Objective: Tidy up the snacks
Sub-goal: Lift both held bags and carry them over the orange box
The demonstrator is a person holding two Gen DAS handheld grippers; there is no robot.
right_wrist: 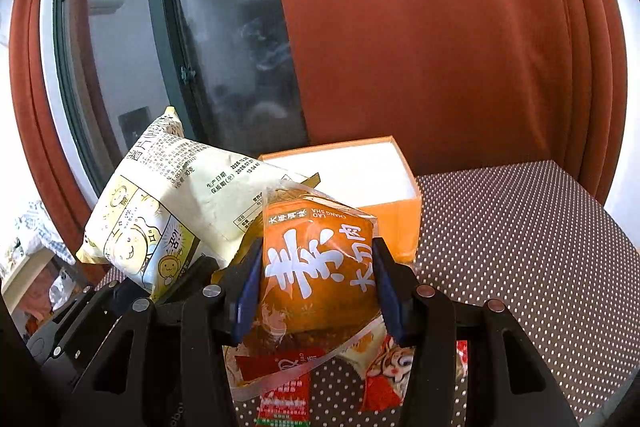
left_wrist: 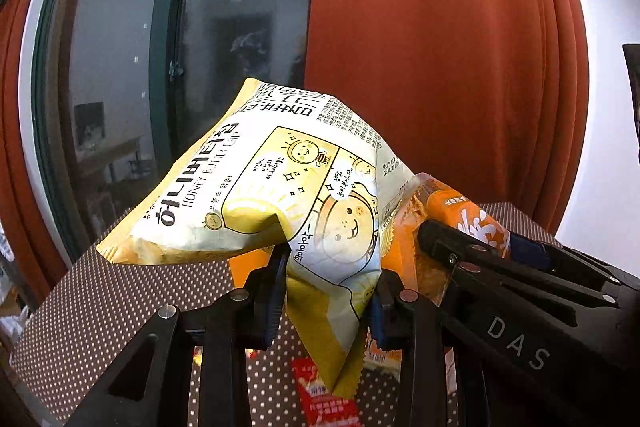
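Observation:
My left gripper point(left_wrist: 330, 287) is shut on a corner of a yellow and white Honey Butter Chip bag point(left_wrist: 256, 187) and holds it above the table. The bag also shows in the right wrist view point(right_wrist: 168, 211). My right gripper point(right_wrist: 316, 291) is shut on an orange snack packet point(right_wrist: 320, 259) with white characters, held up beside the chip bag. In the left wrist view the right gripper point(left_wrist: 500, 267) and its orange packet point(left_wrist: 460, 215) show at the right. An open orange box point(right_wrist: 360, 175) with a white inside stands behind both.
A brown tablecloth with white dots point(right_wrist: 520, 247) covers the table. Small red snack packets point(right_wrist: 288, 395) lie on it below the grippers, one also in the left wrist view point(left_wrist: 324, 395). A dark window point(right_wrist: 180, 47) and red curtain point(right_wrist: 440, 47) are behind.

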